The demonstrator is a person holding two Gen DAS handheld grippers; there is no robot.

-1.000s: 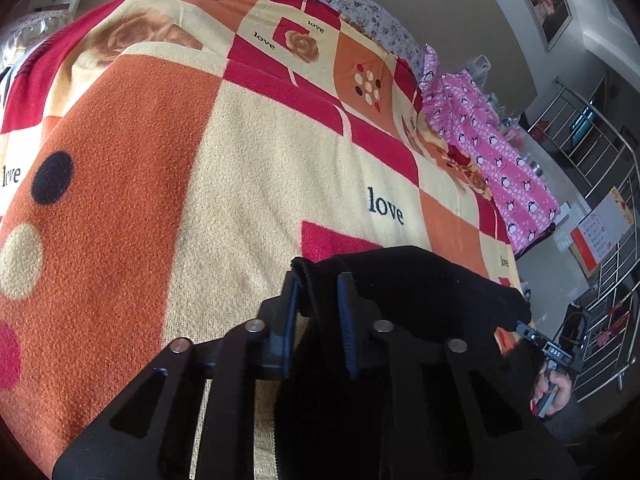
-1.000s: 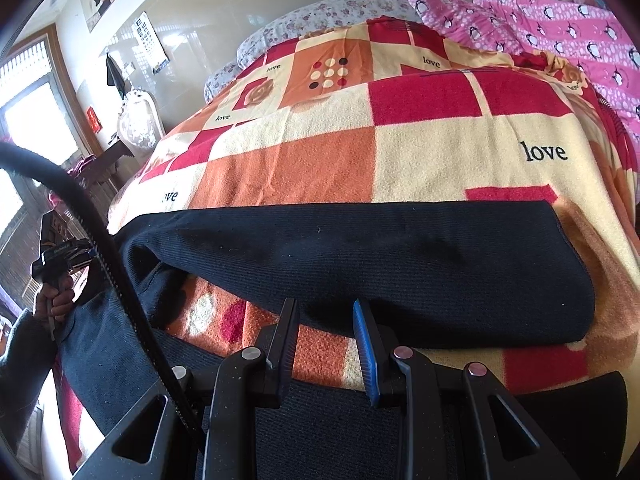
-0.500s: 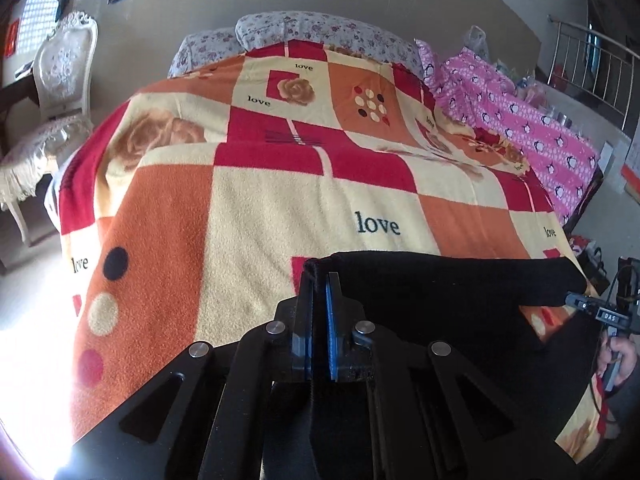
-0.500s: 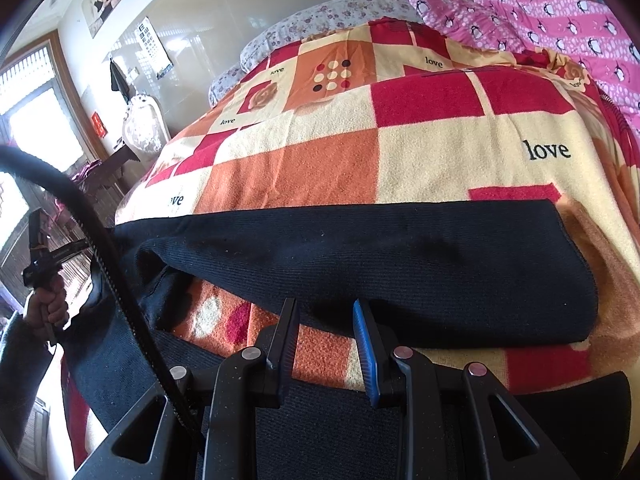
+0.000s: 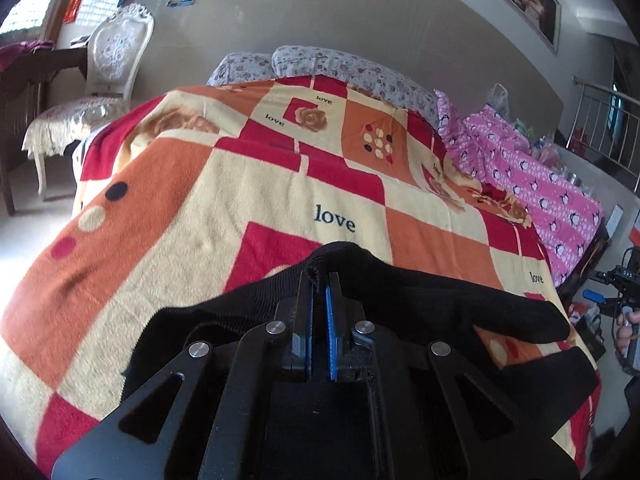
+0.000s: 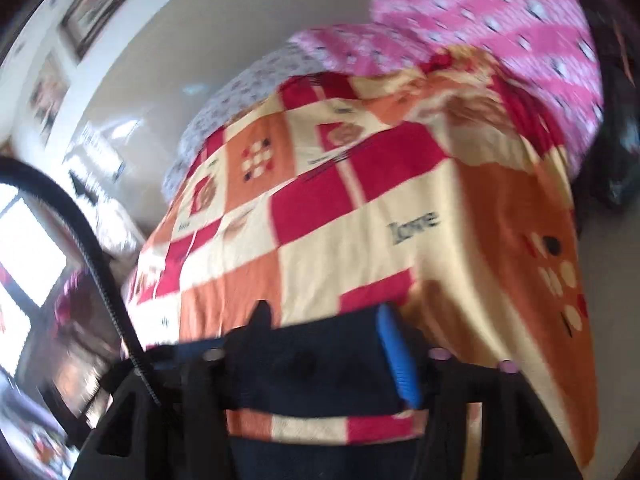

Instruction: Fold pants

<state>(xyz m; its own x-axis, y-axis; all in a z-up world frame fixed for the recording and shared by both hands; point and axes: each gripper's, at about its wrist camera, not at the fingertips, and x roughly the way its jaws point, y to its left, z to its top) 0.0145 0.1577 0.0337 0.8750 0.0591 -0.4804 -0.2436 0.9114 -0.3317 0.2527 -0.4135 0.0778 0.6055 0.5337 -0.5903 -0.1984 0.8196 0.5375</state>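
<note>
The black pants (image 5: 432, 300) lie across the near end of a bed with an orange, red and cream checked blanket (image 5: 240, 184). My left gripper (image 5: 320, 280) is shut on a bunched edge of the pants and holds it lifted off the blanket. In the blurred right wrist view, my right gripper (image 6: 324, 320) is open, its fingers wide apart, with a band of the black pants (image 6: 304, 364) lying between and below them. Its blue pad (image 6: 398, 356) shows on the right finger. The right gripper also appears at the far right of the left wrist view (image 5: 624, 300).
Floral pillows (image 5: 320, 64) lie at the bed's head. A pink penguin-print quilt (image 5: 532, 176) lies along the right side. A white chair (image 5: 100, 80) stands left of the bed. A metal railing (image 5: 608, 120) is at the far right. A black cable (image 6: 96, 272) crosses the right wrist view.
My left gripper closed on the pants edge and has lifted it, pulling the cloth into a peak. My right gripper swung fast to the right, blurring its view, and its fingers opened wider.
</note>
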